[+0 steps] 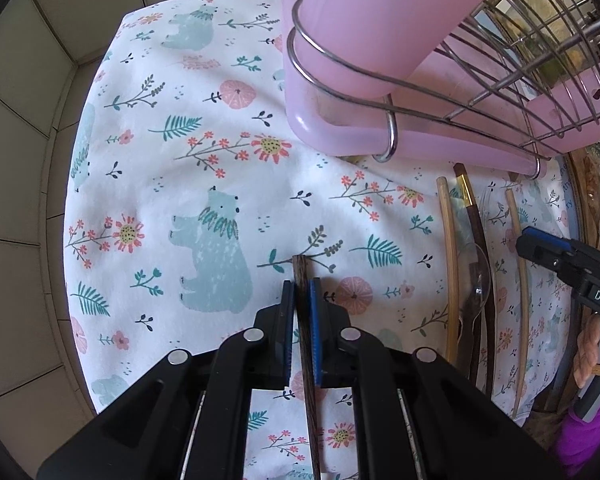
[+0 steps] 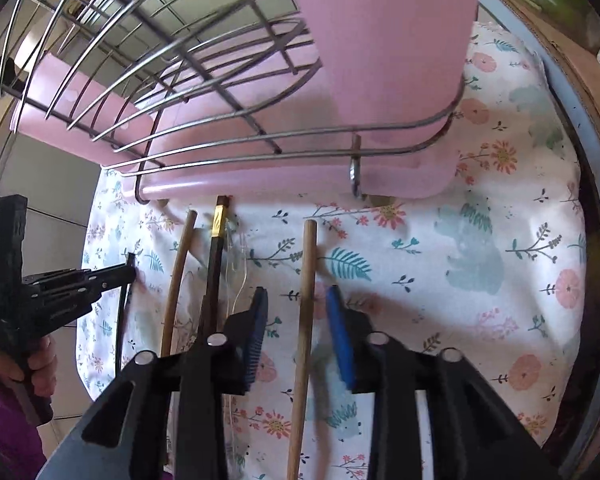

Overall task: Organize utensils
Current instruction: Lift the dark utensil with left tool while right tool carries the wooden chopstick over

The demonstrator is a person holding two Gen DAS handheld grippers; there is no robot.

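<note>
The right hand-held gripper [image 2: 298, 320] straddles a bamboo chopstick [image 2: 303, 320], pads seemingly apart.

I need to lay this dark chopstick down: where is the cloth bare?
Free: the floral cloth between the tiled wall and the pink rack. Crowded: the strip beside the rack, where bamboo chopsticks, a clear spoon and the right gripper sit.

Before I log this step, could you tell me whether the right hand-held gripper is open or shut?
Open: the right hand-held gripper straddles a light wooden chopstick, with gaps beside both blue pads.

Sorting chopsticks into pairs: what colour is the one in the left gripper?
Dark brown chopstick, clearest in the left wrist view.
</note>
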